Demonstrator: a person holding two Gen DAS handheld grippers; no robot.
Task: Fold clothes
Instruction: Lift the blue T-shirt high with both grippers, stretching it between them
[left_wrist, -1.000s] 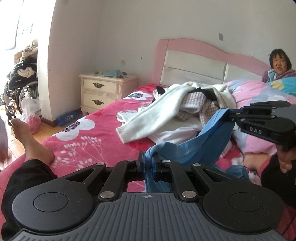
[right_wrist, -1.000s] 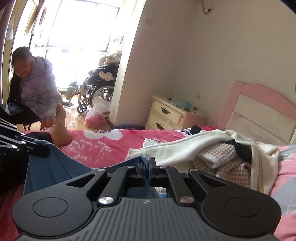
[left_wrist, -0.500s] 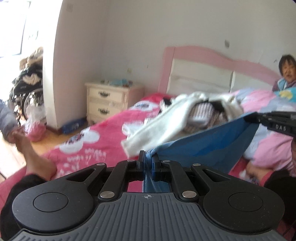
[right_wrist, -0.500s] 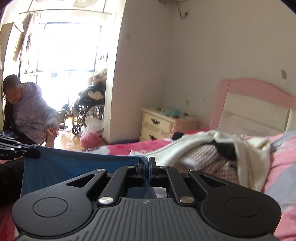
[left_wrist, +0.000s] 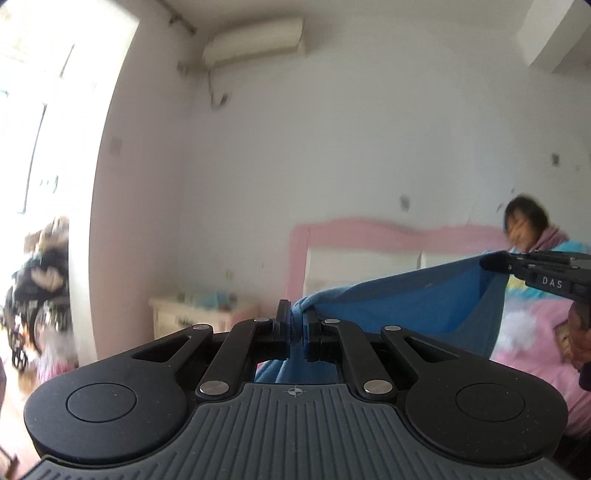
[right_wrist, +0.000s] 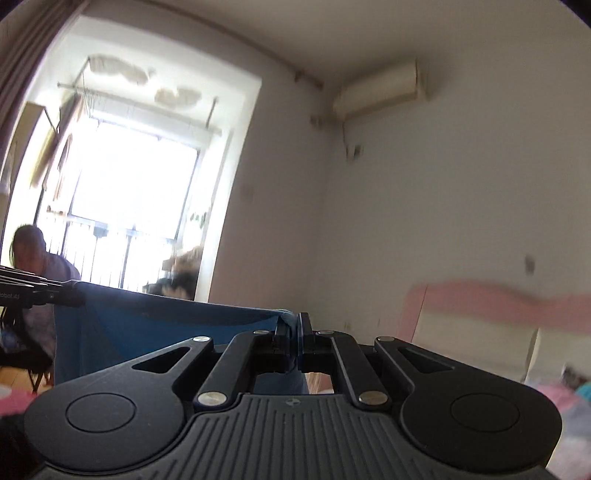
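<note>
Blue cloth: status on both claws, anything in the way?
Left claw shut on blue cloth. Right claw shut on it too. Cloth stretched taut between them, held up in the air. Nothing in the way that shows.

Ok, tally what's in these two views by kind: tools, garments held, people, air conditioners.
Tools: 2, left tool and right tool.
Garments held: 1, blue cloth.
People: 2, person by headboard and person by window.
Air conditioners: 1, air conditioner.
Total: 6.
</note>
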